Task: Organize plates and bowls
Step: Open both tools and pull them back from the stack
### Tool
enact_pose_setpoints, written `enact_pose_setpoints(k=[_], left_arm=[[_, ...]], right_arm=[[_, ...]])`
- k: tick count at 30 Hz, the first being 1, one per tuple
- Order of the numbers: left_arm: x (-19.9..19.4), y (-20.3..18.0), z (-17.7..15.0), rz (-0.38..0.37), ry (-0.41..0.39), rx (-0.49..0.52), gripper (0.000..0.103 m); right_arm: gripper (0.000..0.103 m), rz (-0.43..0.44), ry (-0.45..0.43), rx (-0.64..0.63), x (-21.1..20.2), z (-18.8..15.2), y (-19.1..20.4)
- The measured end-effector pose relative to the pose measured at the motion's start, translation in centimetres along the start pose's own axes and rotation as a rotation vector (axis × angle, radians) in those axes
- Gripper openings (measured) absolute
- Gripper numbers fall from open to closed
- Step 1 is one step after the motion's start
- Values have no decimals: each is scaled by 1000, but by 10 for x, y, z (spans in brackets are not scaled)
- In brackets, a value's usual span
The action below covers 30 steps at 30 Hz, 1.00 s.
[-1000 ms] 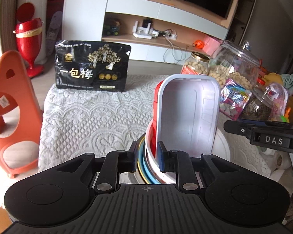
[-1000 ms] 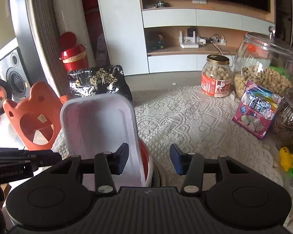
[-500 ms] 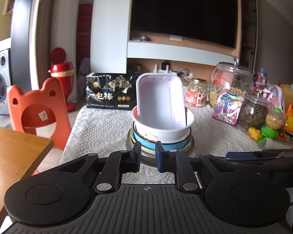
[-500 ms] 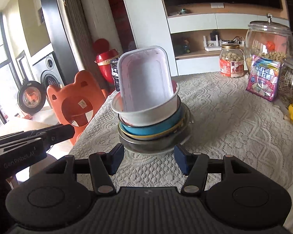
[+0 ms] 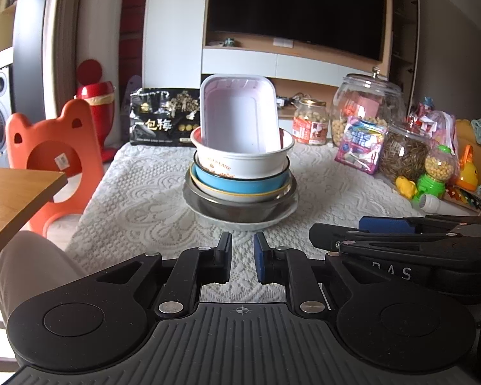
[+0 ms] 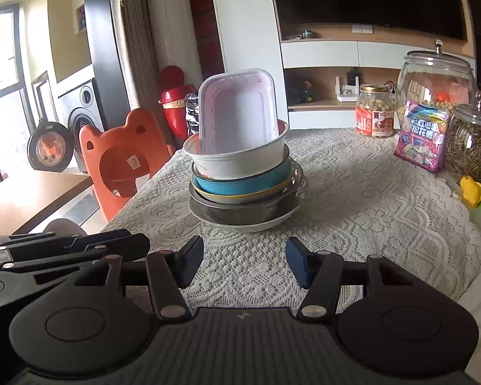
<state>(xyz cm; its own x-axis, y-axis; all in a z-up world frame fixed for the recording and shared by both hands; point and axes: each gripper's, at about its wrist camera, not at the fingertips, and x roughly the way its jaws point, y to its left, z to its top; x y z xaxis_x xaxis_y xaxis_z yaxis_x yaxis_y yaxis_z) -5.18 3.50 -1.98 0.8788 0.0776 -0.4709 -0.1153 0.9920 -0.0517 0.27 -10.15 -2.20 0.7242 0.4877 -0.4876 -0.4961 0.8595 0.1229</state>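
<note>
A stack of dishes [image 5: 240, 189] stands mid-table on the lace cloth: a pale plate at the bottom, a steel bowl, a yellow-rimmed dish, a blue bowl, a white bowl [image 5: 240, 160]. A white rectangular tray [image 5: 239, 115] leans upright inside the white bowl. The same stack [image 6: 243, 189] and tray [image 6: 237, 115] show in the right wrist view. My left gripper [image 5: 242, 252] sits well short of the stack, jaws a narrow gap apart, empty. My right gripper [image 6: 244, 258] is open wide and empty, also short of the stack.
A black snack bag [image 5: 160, 118] stands behind the stack. Glass jars [image 5: 365, 109], a candy bag [image 5: 362, 144] and toys [image 5: 433, 176] line the right side. An orange bear chair [image 5: 51, 147] and a wooden table corner [image 5: 12, 199] are at the left.
Both grippers have pulled back from the stack. The left gripper, close up against the tray and bowls a second ago, now sits apart and empty, its jaws slightly wider.
</note>
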Motion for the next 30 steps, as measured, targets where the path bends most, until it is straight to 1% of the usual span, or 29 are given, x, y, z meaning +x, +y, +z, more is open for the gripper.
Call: enact_pose_setpoints(k=[16, 30], left_arm=[[-1, 4, 0, 7, 4, -28, 17], [-1, 4, 0, 5, 2, -31, 17]], right_arm=[[57, -2, 7, -4, -1, -2, 2], [57, 0, 11, -4, 0, -3, 3]])
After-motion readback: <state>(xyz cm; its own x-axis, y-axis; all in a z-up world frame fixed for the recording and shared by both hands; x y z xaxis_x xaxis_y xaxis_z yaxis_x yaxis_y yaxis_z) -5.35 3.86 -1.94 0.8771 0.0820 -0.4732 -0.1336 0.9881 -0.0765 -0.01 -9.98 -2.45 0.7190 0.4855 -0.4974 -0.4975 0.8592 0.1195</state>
